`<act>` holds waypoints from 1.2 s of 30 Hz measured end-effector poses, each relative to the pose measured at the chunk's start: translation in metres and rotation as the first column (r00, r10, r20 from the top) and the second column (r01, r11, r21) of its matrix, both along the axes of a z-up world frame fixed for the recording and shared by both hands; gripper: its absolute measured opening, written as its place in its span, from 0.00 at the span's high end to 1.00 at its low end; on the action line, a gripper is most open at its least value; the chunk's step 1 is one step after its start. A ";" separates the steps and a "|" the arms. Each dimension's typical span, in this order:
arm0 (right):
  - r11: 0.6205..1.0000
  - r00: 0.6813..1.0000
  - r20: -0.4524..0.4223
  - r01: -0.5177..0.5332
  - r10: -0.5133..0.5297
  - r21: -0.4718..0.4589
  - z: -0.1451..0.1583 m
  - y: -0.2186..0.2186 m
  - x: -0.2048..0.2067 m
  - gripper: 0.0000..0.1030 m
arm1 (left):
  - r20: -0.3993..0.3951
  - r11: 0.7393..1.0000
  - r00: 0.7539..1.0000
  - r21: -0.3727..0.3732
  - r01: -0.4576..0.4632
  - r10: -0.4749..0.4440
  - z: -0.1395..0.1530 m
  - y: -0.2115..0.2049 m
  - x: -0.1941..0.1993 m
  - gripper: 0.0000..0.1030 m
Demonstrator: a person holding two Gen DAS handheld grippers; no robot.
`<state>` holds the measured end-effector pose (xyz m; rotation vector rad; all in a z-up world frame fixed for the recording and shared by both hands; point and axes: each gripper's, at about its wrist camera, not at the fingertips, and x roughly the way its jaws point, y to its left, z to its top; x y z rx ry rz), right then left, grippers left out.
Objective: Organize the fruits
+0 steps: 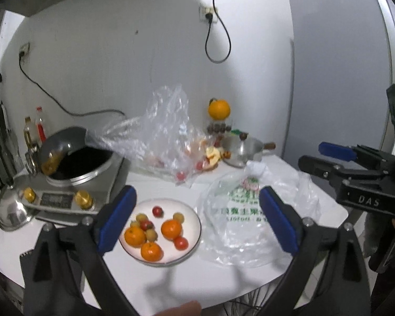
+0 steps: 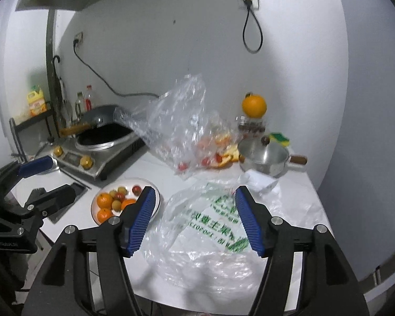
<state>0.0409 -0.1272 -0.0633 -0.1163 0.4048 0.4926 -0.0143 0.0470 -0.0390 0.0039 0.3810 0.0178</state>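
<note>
A white plate (image 1: 188,247) (image 2: 142,181) on the white table holds three oranges (image 1: 171,228), cherry tomatoes (image 1: 157,211) and small yellow fruits. My left gripper (image 1: 197,194) hangs open above the table, with the plate showing beside its left finger and nothing between the pads. A flattened plastic bag with green print (image 1: 239,223) (image 2: 210,223) lies right of the plate. Above that bag my right gripper (image 2: 194,193) is open and holds nothing. Each gripper shows in the other's view: the right gripper (image 1: 326,160) and the left gripper (image 2: 50,181).
A crumpled clear bag (image 1: 168,131) (image 2: 179,123) with some fruit and peels stands behind the plate. An orange (image 1: 218,109) sits atop a jar beside a lidded steel pot (image 1: 241,150). An induction cooker with a wok (image 1: 73,173) stands at the left, a steel lid (image 1: 11,210) in front.
</note>
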 end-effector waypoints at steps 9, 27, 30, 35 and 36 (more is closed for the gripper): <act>0.999 0.991 0.134 0.001 -0.005 0.034 0.045 -0.009 -0.026 0.27 | 0.087 0.999 0.995 0.012 -0.045 0.044 0.039 -0.001 -0.016 0.03; 0.997 0.968 0.246 0.029 -0.046 0.075 0.086 -0.027 -0.049 0.21 | 0.230 0.997 0.972 0.041 -0.060 0.049 0.091 -0.012 -0.046 0.01; 0.996 0.966 0.254 0.032 -0.051 0.078 0.090 -0.029 -0.049 0.21 | 0.232 0.998 0.972 0.026 -0.051 0.044 0.094 -0.012 -0.046 0.01; 0.997 0.963 0.263 0.035 -0.054 0.076 0.092 -0.032 -0.050 0.21 | 0.238 0.998 0.970 0.034 -0.055 0.046 0.094 -0.012 -0.044 0.01; 0.997 0.963 0.264 0.036 -0.054 0.074 0.092 -0.033 -0.050 0.21 | 0.238 0.998 0.970 0.037 -0.055 0.044 0.094 -0.013 -0.044 0.01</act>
